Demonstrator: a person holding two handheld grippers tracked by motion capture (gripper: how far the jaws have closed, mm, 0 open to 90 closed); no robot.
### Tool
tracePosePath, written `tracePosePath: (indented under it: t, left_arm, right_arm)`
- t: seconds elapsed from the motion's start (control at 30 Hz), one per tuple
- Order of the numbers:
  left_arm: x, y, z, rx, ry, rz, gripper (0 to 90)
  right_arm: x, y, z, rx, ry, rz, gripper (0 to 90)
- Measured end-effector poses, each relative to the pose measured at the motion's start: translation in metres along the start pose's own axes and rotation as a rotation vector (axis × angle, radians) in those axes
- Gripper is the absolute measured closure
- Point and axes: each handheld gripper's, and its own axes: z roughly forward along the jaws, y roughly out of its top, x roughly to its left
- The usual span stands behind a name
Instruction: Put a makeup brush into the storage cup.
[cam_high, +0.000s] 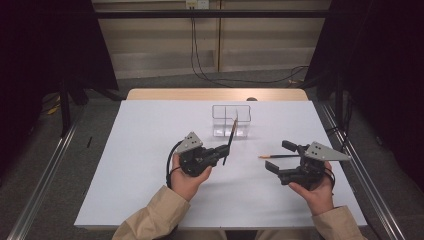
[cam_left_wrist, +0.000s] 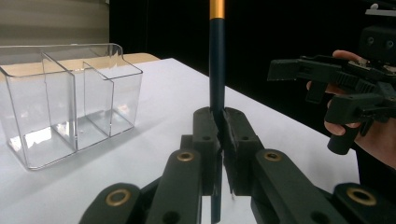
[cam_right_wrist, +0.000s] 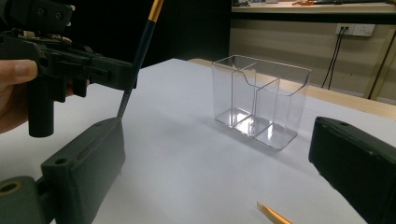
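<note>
So the left claw (cam_high: 223, 150) is pinching a dark pencil (cam_high: 231, 140) with a gold band near its top, jaws pressed tight on the lower shaft, and the pencil stands close to upright, leaning a bit. In the left claw view it rises straight out from between the two black jaws. It sits just in front of the clear plastic holder (cam_high: 230, 120), a boxy thing with thin glossy walls and dividers splitting it into compartments, empty as far as I can see. The holder stands toward the far side of the matte white counter (cam_high: 150, 165). The right claw (cam_high: 280, 156) is spread wide, jaws well apart, gripping nothing. A second pencil (cam_high: 277, 156) lies flat on the counter right by it, pale tip pointing left; the right claw view catches that tip at the bottom edge, between the jaws. Both hands hold their grips from below, beige sleeves coming in from the near edge, claws angled toward each other.
</note>
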Motion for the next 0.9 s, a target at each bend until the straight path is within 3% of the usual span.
tracePosePath:
  t: [0.47, 0.63, 0.9]
  left_arm:
    - [-0.002, -0.003, 0.003, 0.010, -0.012, 0.010, 84.4]
    - [-0.002, -0.003, 0.003, 0.008, -0.013, 0.010, 84.4]
    - [-0.004, -0.005, 0.004, 0.017, -0.015, 0.015, 84.4]
  right_arm:
    - [0.002, 0.009, 0.015, -0.008, 0.052, 0.032, 5.6]
    - [0.002, 0.012, 0.024, -0.021, 0.073, 0.074, 7.4]
    - [0.003, 0.017, 0.032, -0.030, 0.098, 0.100, 10.9]
